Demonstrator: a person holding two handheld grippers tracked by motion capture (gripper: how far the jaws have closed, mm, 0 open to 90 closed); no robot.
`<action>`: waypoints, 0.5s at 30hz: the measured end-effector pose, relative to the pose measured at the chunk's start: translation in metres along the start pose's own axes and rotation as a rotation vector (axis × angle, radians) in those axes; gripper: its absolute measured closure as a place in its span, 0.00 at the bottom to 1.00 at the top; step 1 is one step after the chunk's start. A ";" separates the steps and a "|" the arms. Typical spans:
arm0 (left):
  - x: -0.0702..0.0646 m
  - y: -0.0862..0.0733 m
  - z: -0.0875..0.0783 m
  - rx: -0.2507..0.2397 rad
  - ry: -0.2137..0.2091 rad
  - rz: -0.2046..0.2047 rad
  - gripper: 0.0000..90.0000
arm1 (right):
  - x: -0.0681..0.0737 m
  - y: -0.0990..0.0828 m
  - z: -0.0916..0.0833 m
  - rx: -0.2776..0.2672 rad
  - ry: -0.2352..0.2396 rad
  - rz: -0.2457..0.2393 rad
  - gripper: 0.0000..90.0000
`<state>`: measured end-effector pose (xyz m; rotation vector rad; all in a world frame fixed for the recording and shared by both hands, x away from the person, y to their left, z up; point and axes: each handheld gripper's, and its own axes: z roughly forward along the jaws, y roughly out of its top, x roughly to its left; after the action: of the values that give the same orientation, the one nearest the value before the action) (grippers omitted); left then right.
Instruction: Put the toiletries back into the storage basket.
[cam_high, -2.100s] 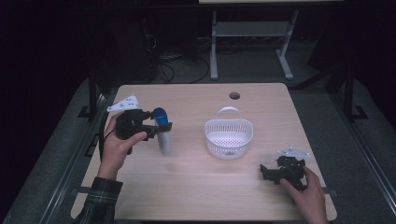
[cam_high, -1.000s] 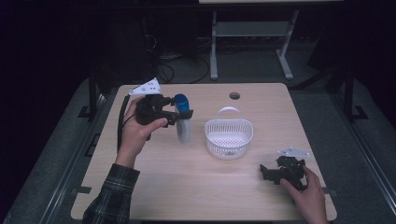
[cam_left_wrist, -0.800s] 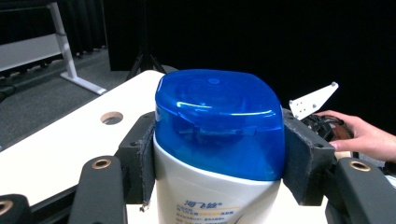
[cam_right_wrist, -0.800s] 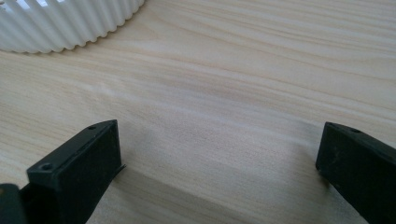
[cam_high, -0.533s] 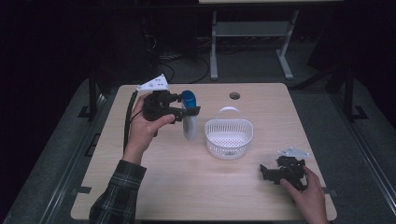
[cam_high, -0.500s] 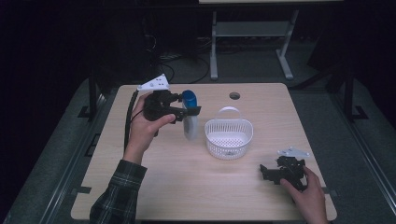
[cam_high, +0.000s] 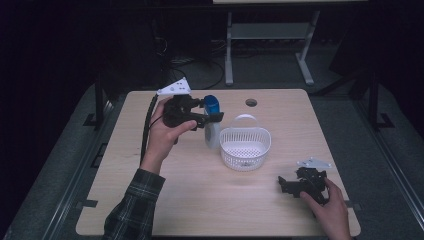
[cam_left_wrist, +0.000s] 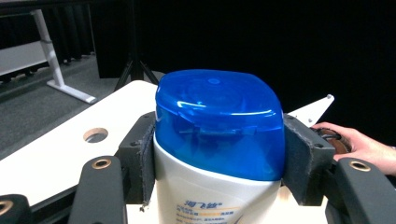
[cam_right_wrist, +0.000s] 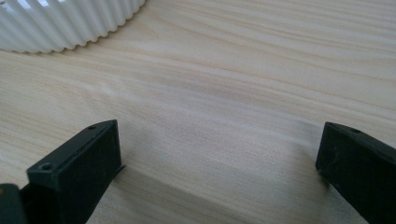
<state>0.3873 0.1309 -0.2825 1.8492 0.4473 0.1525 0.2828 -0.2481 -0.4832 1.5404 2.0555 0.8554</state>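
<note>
Left gripper (cam_high: 212, 117) clamped on blue cap of white bottle (cam_high: 212, 134), held upright just left of white basket (cam_high: 245, 147), off the worktop (cam_high: 200, 200). Right gripper (cam_high: 285, 184) w/ jaws wide apart, nothing between, resting low on worktop near basket's right-front side.

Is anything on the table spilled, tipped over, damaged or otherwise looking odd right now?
Nothing stands out. The white bottle with a blue cap is upright, cap closed, clamped between the left gripper fingers beside the white perforated plastic basket, which sits level and looks empty. The right gripper is open over bare wooden table. No spill shows.
</note>
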 end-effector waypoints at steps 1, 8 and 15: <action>0.000 0.001 0.001 -0.002 -0.002 -0.002 0.41 | 0.000 0.000 0.000 0.000 0.000 0.000 0.00; 0.000 0.003 0.012 -0.005 -0.016 0.006 0.41 | 0.000 0.000 0.000 0.000 0.001 -0.001 0.00; 0.000 0.003 0.022 -0.004 -0.025 0.005 0.41 | 0.000 0.000 0.000 0.001 0.003 -0.002 0.00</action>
<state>0.3947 0.1108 -0.2867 1.8468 0.4245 0.1332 0.2826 -0.2479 -0.4831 1.5382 2.0595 0.8571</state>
